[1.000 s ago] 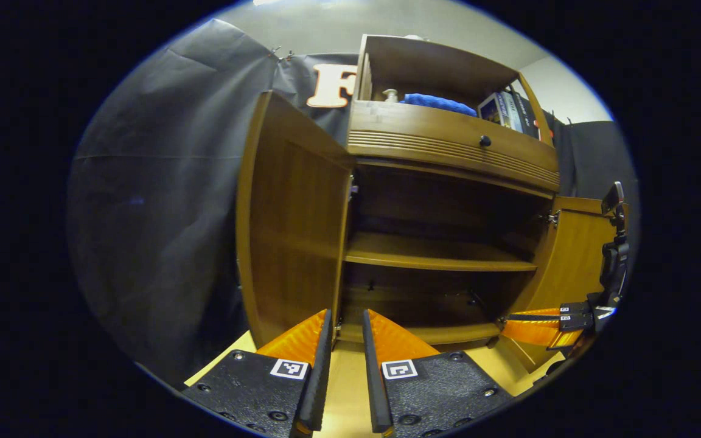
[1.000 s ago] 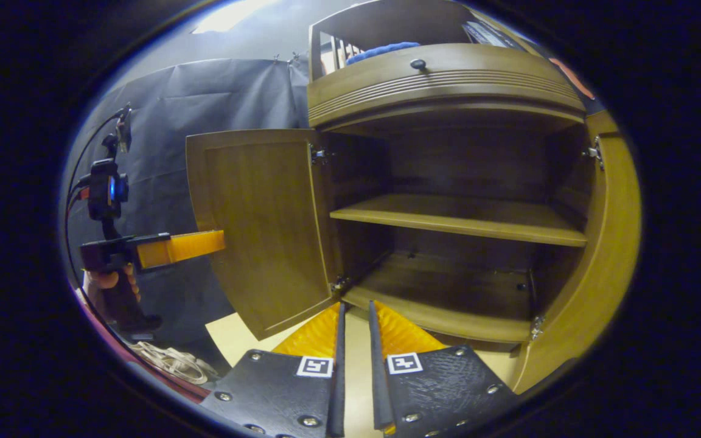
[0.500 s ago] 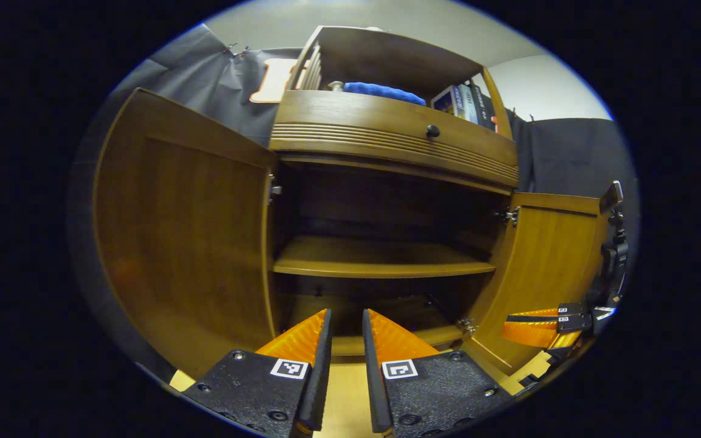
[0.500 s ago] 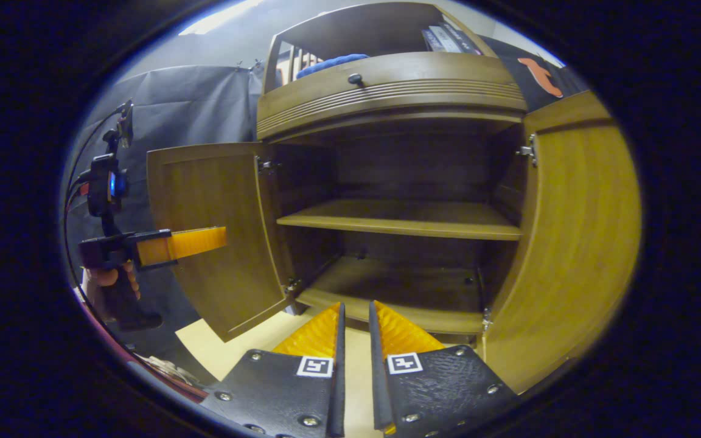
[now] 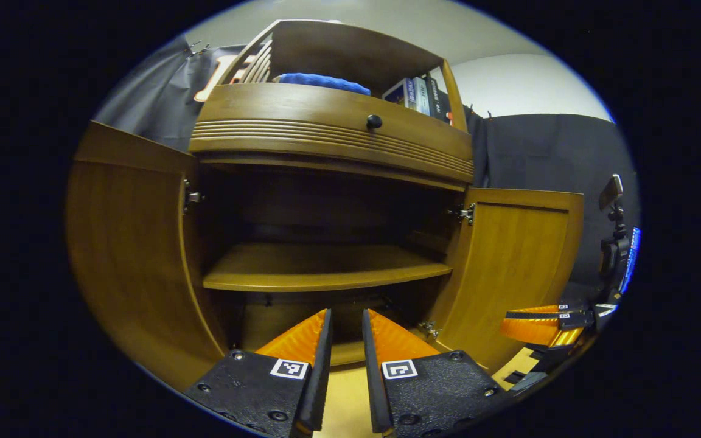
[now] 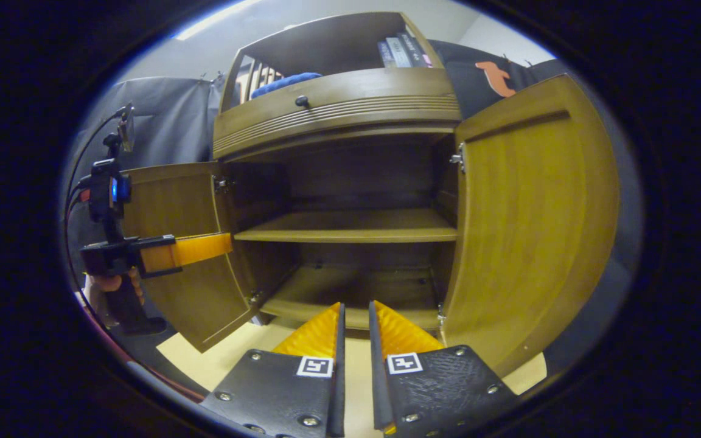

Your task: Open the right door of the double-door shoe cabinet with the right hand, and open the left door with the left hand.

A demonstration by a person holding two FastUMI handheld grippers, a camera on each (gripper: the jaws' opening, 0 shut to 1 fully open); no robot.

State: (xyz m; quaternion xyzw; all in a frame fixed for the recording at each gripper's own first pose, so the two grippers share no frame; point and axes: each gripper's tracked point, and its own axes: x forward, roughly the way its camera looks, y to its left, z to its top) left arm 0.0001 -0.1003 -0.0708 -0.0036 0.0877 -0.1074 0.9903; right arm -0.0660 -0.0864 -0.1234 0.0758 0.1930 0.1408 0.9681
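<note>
Both doors of the shoe cabinet (image 6: 338,109), left door (image 5: 125,255) and right door (image 6: 527,225), stand open; left gripper (image 5: 345,322) and right gripper (image 6: 353,316) each nearly closed, empty.

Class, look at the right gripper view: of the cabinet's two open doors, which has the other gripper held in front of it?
The left door: the left gripper overlaps its inner face. The right door has nothing before it.

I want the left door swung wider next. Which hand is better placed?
Left. In the right gripper view the left gripper sits right beside the left door, while the right gripper points at the middle shelf.
</note>
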